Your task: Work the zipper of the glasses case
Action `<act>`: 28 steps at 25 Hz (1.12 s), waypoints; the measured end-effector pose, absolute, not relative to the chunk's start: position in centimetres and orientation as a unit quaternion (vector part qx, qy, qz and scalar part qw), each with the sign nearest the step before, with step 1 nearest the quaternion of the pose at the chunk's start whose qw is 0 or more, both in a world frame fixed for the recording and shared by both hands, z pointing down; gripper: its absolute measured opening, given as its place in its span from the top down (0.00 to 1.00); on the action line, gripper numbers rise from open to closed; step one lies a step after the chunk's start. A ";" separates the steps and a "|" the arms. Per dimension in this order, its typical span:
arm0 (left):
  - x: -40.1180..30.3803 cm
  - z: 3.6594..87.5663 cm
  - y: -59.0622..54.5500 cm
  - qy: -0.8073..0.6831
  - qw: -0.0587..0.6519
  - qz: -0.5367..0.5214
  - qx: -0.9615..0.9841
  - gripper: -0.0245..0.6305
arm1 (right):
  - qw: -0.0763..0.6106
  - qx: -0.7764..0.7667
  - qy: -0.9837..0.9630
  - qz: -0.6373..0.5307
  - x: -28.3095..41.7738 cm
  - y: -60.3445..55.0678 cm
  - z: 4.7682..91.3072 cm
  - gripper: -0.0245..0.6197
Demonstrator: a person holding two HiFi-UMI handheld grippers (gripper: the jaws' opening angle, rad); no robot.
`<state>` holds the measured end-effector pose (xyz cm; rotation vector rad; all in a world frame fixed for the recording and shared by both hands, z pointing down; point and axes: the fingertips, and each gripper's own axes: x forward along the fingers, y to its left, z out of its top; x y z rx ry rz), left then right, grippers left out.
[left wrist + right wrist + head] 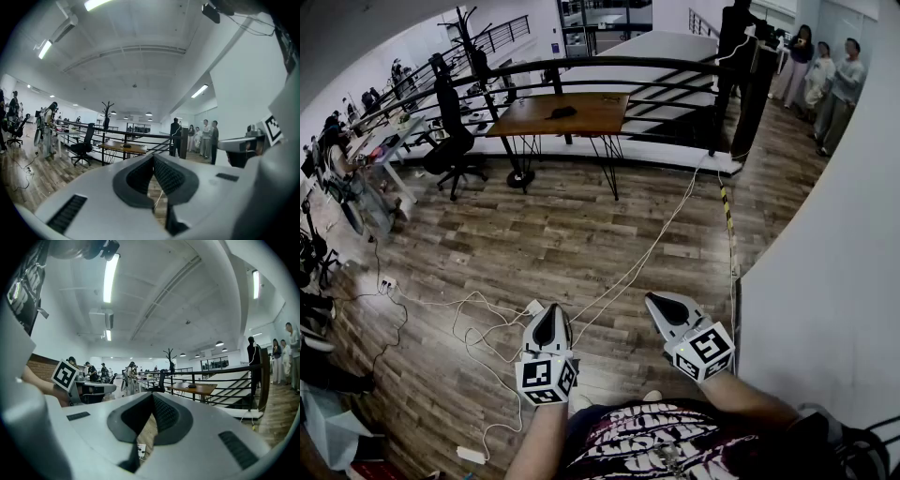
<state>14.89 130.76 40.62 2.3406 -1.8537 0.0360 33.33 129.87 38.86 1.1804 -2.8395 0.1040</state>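
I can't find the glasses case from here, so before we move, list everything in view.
wooden table: one, brown top on black legs, far ahead by the railing
small dark object: one, black, on that table; too far off to identify
office chair: one, black, left of the table
coat rack: one, black, behind the chair
railing: one, black, behind the table
cables: several, white, across the wood floor
people: at least three, standing far right
left gripper: one, grey, low centre, jaws shut, empty
right gripper: one, grey, beside it, jaws shut, empty
forearms: two, bare, bottom edge
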 end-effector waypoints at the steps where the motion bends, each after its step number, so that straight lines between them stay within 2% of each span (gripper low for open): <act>1: 15.1 40.6 130.6 -0.620 0.076 0.012 0.781 0.95 | 0.032 0.382 -0.923 0.034 33.6 129.7 38.9 0.97; 11: 12.4 44.1 127.0 -0.633 0.105 0.033 0.767 0.95 | 0.026 0.357 -0.931 0.077 31.8 124.3 41.3 0.97; 20: 8.8 42.8 112.0 -0.573 0.088 0.013 0.815 0.95 | 0.045 0.378 -0.923 0.054 24.8 113.6 41.0 0.97; 28: 2.7 41.9 102.2 -0.546 0.089 -0.016 0.833 0.95 | 0.055 0.417 -0.906 0.051 17.7 105.2 40.1 0.97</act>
